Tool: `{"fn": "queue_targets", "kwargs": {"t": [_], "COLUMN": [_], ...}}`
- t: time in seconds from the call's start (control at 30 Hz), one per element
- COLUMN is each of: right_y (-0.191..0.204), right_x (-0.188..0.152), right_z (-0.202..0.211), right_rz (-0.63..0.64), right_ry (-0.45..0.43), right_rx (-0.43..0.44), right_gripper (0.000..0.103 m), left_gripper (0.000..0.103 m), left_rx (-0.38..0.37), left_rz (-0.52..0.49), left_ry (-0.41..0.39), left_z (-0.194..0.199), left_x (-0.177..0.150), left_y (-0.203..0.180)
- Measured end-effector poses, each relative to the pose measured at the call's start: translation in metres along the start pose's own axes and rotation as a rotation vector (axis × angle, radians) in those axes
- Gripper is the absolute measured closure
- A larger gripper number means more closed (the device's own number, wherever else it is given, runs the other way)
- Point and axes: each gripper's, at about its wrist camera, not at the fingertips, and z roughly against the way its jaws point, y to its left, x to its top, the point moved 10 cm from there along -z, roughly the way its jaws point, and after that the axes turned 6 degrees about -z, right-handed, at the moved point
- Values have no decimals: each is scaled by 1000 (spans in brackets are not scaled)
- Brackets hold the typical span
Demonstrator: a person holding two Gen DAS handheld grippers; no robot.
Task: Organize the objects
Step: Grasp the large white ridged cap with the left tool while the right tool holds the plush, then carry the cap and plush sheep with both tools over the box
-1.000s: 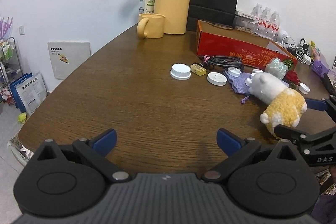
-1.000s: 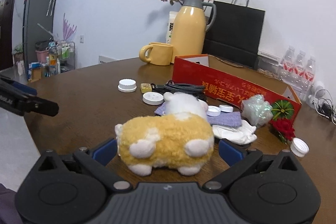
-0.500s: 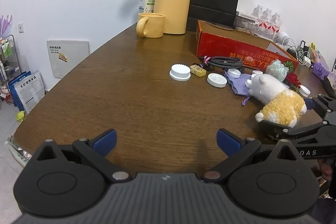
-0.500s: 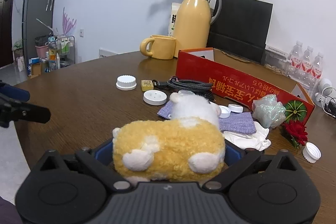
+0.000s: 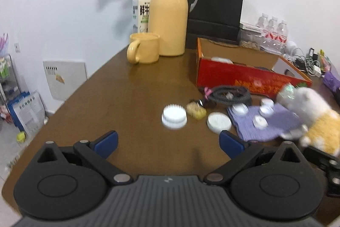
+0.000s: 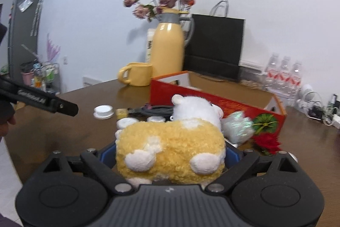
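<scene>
At the far left of the left wrist view, a white panel (image 5: 64,78) leans against the wall beside the brown table (image 5: 127,103); its small print is too blurred to read. Further right stands a yellow mug (image 5: 144,50), then a milk carton (image 5: 142,14) with dark Chinese characters on its side, partly hidden behind a tall yellow thermos jug (image 5: 169,14). Behind them is a black paper bag (image 5: 214,7). The left gripper (image 5: 167,142) is wide open over bare table, with nothing between its blue pads. Ahead of it lie a ridged white lid (image 5: 174,116), a small yellow block (image 5: 196,111) and a flat white cap (image 5: 219,122). The red box (image 5: 240,76) carries gold writing, which is blurred and not readable. In the right wrist view, a black bar at the left edge shows pale lettering, also unreadable. The right gripper (image 6: 170,154) is closing its jaws on the plush toy (image 6: 170,152), a yellow and white animal; both blue pads press against its sides. The toy sits in front of the red box, and 3 water bottles (image 6: 283,76) with red labels stand at the right.
</scene>
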Motion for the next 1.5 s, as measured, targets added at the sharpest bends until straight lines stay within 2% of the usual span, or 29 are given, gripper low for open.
{"fn": "queue_targets", "kwargs": {"t": [0.07, 0.17, 0.23, 0.37, 0.47, 0.57, 0.67, 0.93, 1.2, 1.5], "right_y": [-12, -27, -35, -46, -51, -53, -55, -56, -59, -70], "right_x": [3, 5, 7, 11, 13, 15, 16, 25, 66, 118], "right_z": [-2, -4, -6, -11, -14, -18, -22, -29, -43, -95], "right_rz": [-13, -29, -37, -52, -58, -60, -64, -68, -57, -71], "right_ry": [-2, -6, -8, -13, -18, -19, -17, -31, -107, -144], "right_rx": [-27, -58, -72, -86, -91, -88, -84, -74, -68, -86], "right_gripper": [9, 9, 9, 9, 9, 9, 9, 9, 9, 9], "left_gripper": [1, 7, 16, 27, 40, 63, 63, 63, 63, 63], "left_rx": [42, 51, 63, 61, 47, 9, -23, 5, -42, -97], "left_rz": [-16, -27, -42, -49, -33, -2, 8, 33, 15, 9], "left_ry": [-1, 4, 22, 71, 104, 101, 82, -10, -127, -208], "left_z": [-13, -31, -44, -69, -86, -92, -90, -67, -54, -75], "left_x": [8, 16, 17, 14, 10, 7, 7, 27, 85, 149], "left_y": [0, -3, -6, -9, -8, -8, -9, -5, -31, -78]}}
